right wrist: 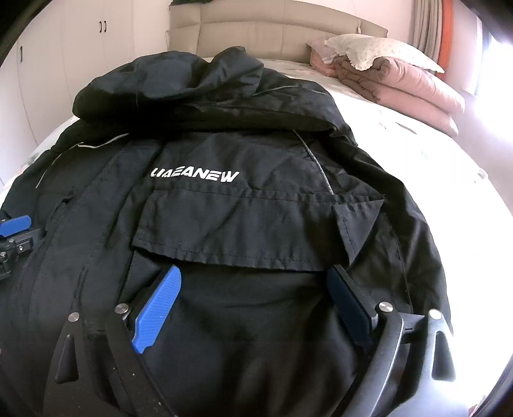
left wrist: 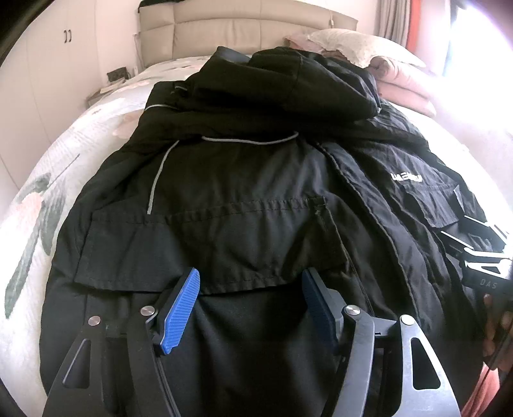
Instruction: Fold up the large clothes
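Note:
A large black hooded jacket (left wrist: 243, 199) lies front up on the bed, hood toward the headboard. It has grey piping, flap pockets and a white logo (right wrist: 195, 175) on the chest. My left gripper (left wrist: 251, 282) is open, hovering low over the jacket below its left flap pocket (left wrist: 205, 247). My right gripper (right wrist: 255, 277) is open over the jacket below the logo-side flap pocket (right wrist: 256, 227). Neither gripper holds cloth. The right gripper shows at the right edge of the left wrist view (left wrist: 481, 256); the left gripper shows at the left edge of the right wrist view (right wrist: 14, 231).
The jacket lies on a bed with a white floral cover (left wrist: 64, 166). A folded pink duvet (right wrist: 410, 96) with a pillow (right wrist: 378, 51) sits at the far right by the padded headboard (right wrist: 272, 29). White wardrobes (left wrist: 48, 64) stand on the left.

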Motion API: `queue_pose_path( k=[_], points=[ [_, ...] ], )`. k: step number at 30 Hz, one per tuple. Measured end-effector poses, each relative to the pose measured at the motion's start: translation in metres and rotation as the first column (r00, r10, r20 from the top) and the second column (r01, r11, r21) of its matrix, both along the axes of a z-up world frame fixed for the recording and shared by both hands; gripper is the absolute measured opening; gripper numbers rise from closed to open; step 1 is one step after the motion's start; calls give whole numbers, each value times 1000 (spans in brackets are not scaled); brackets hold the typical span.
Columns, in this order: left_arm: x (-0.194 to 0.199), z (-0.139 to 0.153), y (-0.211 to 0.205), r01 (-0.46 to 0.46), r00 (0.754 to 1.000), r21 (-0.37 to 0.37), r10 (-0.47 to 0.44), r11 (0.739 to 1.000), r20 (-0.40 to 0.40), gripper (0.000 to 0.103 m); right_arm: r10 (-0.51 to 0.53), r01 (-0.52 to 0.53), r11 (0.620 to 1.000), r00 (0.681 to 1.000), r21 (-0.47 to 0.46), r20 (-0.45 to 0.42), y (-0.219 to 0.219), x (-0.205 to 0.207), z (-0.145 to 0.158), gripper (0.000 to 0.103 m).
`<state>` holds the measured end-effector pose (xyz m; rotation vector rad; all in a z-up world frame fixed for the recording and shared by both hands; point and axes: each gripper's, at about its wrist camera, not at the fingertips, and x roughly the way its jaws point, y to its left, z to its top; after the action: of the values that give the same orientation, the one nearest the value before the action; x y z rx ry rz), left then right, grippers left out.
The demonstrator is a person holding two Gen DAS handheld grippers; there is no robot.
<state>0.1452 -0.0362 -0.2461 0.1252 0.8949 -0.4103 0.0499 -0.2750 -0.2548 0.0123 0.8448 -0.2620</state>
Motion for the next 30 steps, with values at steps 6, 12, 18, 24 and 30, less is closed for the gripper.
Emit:
queue_pose_path(
  k=[6,12,18,24,30],
  points=[
    [0,0,0,-1,1000,2,1,1000,2,68,3,-3,1000,1000,1,6,-2,0,-1,94],
    [0,0,0,0,1000,2,0,1000,2,68,2,-2,1000,1000,-5,8,-1,0,-1,94],
    [0,0,0,-1,1000,1,1,1000,0,68,3,-3,1000,1000,-6,10,-1,0,-1,94],
    [1,7,4,-7,998,-7,7,1000,-57,68,1,-1,1000,1000,-11,5,-1,1,-2,94],
    [-16,33,41,-58,995,-94,51,994,-80,68,-9,9,1000,1000,-29,1,1,1,-2,96]
  ],
)
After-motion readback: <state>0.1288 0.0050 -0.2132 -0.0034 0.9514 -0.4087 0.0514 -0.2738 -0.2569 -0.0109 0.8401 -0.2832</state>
